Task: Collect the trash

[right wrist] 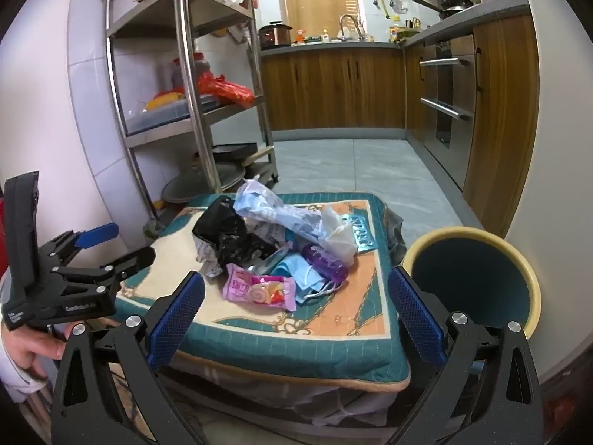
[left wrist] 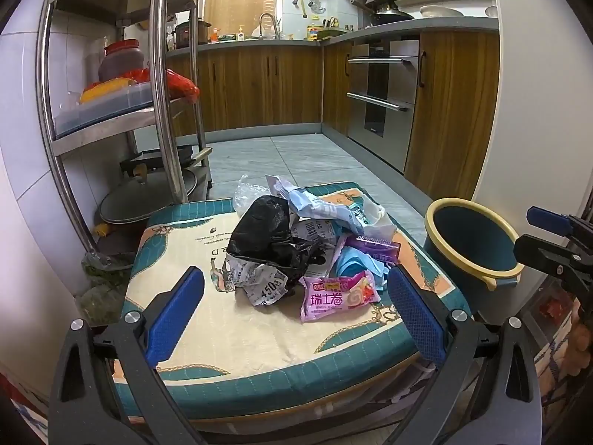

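Note:
A heap of trash lies on a teal and cream cushion (left wrist: 241, 337) (right wrist: 333, 315): a black plastic bag (left wrist: 270, 237) (right wrist: 229, 231), crumpled receipts (left wrist: 259, 282), a pink snack wrapper (left wrist: 339, 296) (right wrist: 259, 289), a purple wrapper (left wrist: 376, 248) (right wrist: 326, 261), blue face masks (right wrist: 296, 270) and pale blue packaging (left wrist: 322, 207) (right wrist: 281, 211). A teal bin with a yellow rim (left wrist: 474, 244) (right wrist: 478, 282) stands right of the cushion. My left gripper (left wrist: 294, 315) is open and empty, in front of the heap. My right gripper (right wrist: 296, 319) is open and empty, also in front of it.
A steel shelving rack (left wrist: 163, 85) (right wrist: 192, 85) with pans and jars stands at the left. Wooden kitchen cabinets (left wrist: 259, 85) and an oven (left wrist: 381, 100) line the back and right. Grey tiled floor (left wrist: 296, 155) lies beyond the cushion. The other gripper shows at the edge of each view (left wrist: 556, 252) (right wrist: 74, 282).

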A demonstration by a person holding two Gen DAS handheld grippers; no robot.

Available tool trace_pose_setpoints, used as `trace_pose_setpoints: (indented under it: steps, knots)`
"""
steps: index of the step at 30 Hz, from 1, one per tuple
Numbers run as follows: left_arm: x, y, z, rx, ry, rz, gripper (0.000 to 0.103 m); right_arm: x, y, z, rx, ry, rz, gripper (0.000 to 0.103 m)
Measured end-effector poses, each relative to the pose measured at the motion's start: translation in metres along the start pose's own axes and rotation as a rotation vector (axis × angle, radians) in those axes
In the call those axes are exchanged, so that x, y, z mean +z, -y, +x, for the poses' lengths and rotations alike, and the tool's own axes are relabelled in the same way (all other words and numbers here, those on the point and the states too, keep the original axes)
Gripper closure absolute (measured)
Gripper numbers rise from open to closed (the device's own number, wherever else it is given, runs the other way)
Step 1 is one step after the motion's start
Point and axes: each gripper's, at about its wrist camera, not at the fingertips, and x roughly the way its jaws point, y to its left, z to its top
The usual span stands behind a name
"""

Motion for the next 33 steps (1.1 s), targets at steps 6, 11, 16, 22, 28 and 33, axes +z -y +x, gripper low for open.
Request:
trace_pose_setpoints:
  steps: [6,11,16,22,28,33]
  knots:
    - [0.0001,0.0027,-0.0004,-0.006,-0.004,-0.006,0.005,-0.0011,-0.0028,0.0016,0.001,-0.001,-0.002,0.005]
    - [0.0,0.0034,-0.0007,-0.006,-0.004,-0.007,0.005,-0.0009,-0.0026,0.0017,0.0,-0.002,0.0,0.005]
    - [-0.0001,0.0029,-0.0007,-0.01,-0.005,-0.008,0.005,-0.0013,-0.0023,0.0016,0.002,-0.001,0.0,0.005]
    - [-0.0003,0.002,0.0003,-0.017,-0.009,-0.012,0.005,-0.0011,-0.0023,0.0014,0.002,0.0,0.002,0.005]
    - [-0.0003,0.0025,0.0001,-0.017,-0.009,-0.013,0.005,-0.0009,-0.0025,0.0014,0.003,0.0,0.001,0.005]
    - [-0.0006,0.003,0.0002,-0.019,-0.009,-0.016,0.005,-0.0007,-0.0026,0.0014,0.003,-0.001,0.002,0.005]
